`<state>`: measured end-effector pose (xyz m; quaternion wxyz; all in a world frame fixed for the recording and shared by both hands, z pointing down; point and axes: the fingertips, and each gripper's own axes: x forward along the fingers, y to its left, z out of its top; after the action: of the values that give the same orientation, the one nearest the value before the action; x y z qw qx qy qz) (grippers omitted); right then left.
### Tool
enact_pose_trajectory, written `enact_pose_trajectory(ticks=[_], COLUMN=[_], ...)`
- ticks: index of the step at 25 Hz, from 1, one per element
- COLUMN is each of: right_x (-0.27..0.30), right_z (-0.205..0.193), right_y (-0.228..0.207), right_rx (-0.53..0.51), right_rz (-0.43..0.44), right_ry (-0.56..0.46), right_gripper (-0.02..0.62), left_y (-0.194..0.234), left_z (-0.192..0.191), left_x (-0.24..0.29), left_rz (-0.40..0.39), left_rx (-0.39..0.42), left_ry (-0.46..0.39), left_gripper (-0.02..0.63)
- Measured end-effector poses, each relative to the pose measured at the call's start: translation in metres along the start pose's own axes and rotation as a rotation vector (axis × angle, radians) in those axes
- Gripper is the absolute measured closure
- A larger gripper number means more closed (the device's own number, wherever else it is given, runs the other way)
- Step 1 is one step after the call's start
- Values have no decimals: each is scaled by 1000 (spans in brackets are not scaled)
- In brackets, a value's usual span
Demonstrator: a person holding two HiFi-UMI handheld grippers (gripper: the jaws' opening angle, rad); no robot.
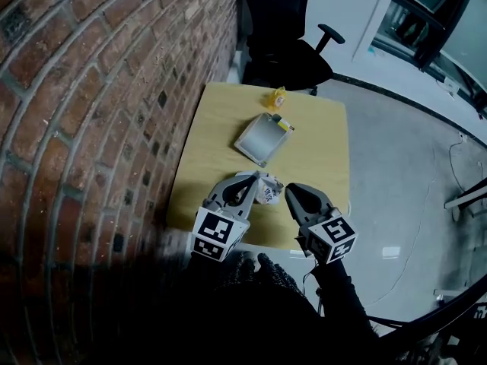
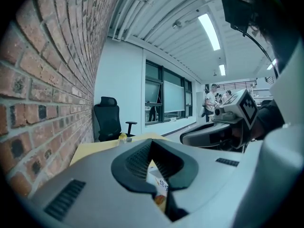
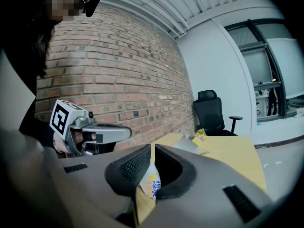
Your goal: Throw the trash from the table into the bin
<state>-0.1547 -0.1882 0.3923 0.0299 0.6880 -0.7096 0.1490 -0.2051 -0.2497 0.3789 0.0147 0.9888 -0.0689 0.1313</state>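
The crumpled wrapper (image 1: 268, 192) hangs over the near end of the worktop (image 1: 319, 150), bunched into a lump with no clear long axis. It sits between the 2 claws. The left claw (image 1: 256, 178) and right claw (image 1: 289, 192) point away from the person, tilted slightly down, with their tips angled toward each other. Each is closed and pinches a printed fold of the wrapper. Whether the wrapper touches the wood is hard to tell. The hands are lost in shadow at the bottom edge. Farther off, 1 silver packet (image 1: 262, 138) lies flat, skewed to the worktop's edges.
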Motion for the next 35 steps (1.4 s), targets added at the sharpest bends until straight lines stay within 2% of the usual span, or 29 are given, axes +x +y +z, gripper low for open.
enact_pose_trajectory(ticks=[3, 4, 7, 8, 10, 20, 31, 32, 34, 35], right_x=[6, 9, 18, 21, 29, 64, 79, 79, 78, 77], right_z=[-4, -6, -14, -18, -25, -66, -96, -98, -98, -97], right_y=[-5, -8, -19, -21, -22, -22, -25, -23, -22, -21], right_rx=[-17, -17, -20, -24, -25, -91, -82, -93, -114, -121], right_rz=[-19, -34, -66, -66, -51, 53, 100, 106, 110, 111], right_ry=[12, 15, 50, 69, 105, 253, 364, 374, 379, 376], right_gripper=[579, 559, 368, 338, 327, 327, 331, 346, 467, 499], left_y=[6, 9, 13, 15, 18, 29, 32, 33, 34, 34], left_z=[0, 0, -1, -1, -2, -6, -11, -11, -10, -9], left_x=[4, 5, 8, 9, 9, 10, 11, 12, 13, 13], left_rz=[-2, -2, -2, -2, 1, 23, 21, 21, 20, 19], left_rx=[-7, -11, -17, -19, -23, -34, -41, -40, -40, -40], left_ry=[-5, -7, -7, -4, 0, 13, 29, 29, 28, 27], left_gripper=[600, 600, 600, 600, 600, 600, 600, 600, 600, 600])
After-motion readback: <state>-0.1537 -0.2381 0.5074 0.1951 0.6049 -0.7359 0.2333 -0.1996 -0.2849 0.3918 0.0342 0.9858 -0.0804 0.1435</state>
